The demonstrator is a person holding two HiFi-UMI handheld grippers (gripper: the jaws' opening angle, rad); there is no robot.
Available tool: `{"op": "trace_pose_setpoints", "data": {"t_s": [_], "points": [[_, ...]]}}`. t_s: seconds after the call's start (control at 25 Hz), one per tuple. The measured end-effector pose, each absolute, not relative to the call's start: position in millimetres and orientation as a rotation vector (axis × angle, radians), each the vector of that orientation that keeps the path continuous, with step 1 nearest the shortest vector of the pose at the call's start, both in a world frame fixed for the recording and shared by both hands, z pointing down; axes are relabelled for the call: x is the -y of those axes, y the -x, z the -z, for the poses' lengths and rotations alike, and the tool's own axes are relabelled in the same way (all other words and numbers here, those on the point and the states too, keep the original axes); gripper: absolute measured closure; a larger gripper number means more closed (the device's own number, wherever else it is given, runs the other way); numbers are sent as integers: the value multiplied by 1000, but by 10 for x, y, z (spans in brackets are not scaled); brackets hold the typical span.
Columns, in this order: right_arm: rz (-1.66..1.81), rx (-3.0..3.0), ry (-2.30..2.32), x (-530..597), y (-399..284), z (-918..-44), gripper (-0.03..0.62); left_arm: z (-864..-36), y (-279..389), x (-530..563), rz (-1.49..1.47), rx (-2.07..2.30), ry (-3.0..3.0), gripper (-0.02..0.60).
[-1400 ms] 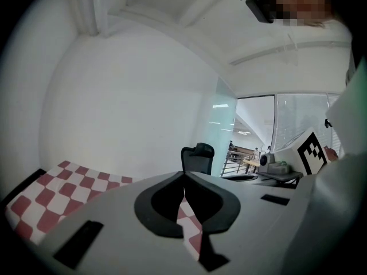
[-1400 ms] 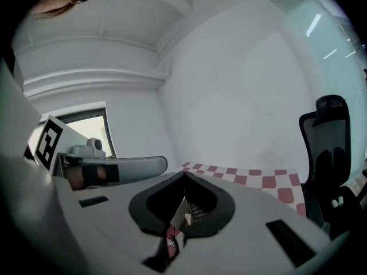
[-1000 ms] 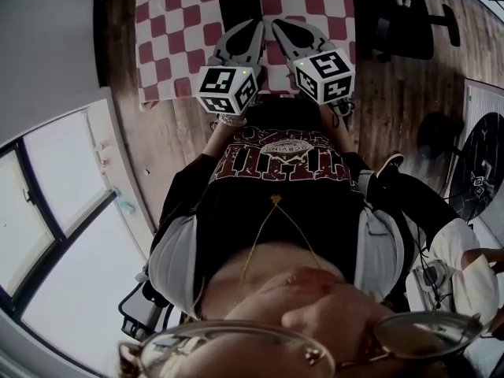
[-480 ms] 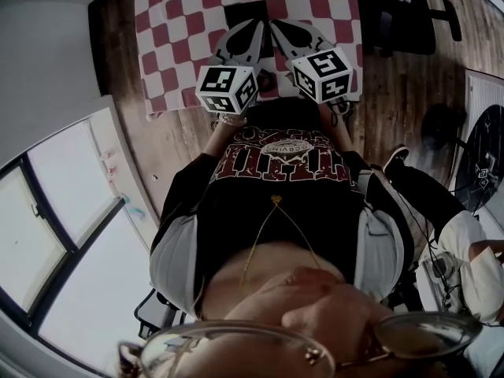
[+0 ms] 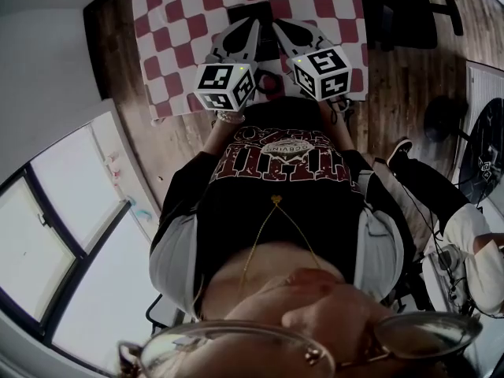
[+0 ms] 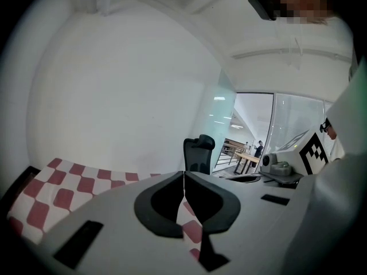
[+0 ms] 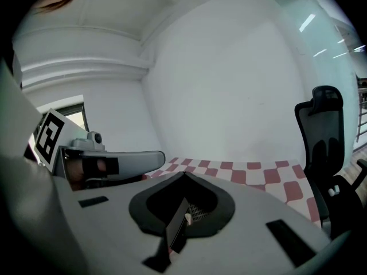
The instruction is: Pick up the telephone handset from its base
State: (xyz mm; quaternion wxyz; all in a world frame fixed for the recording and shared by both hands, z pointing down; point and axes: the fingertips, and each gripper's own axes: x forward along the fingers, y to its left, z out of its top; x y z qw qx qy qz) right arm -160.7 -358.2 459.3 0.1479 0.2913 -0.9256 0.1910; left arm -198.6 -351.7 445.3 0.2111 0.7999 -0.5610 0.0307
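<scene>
The left tongs [image 5: 253, 24] and right tongs [image 5: 277, 24] are both closed and empty. The person holds them side by side before the chest, tipped a little down. The black telephone [image 5: 242, 12] sits right by their tips on the checked worktop [image 5: 173, 30].

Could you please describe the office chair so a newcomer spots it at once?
Find the red-and-white checked cloth at the top of the head view. Off its right edge, on the wooden floor, stands the office chair: black, high-backed, with a headrest, unlike the flat cloth.
</scene>
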Motion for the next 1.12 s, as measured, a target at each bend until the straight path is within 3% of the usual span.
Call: {"op": "trace_pose_setpoints", "data": {"t_s": [1.12], "points": [[-651,2470,-886,3771,1716,-5286,577,-5104,2371,3675,-189,1477,-2113,571]]}}
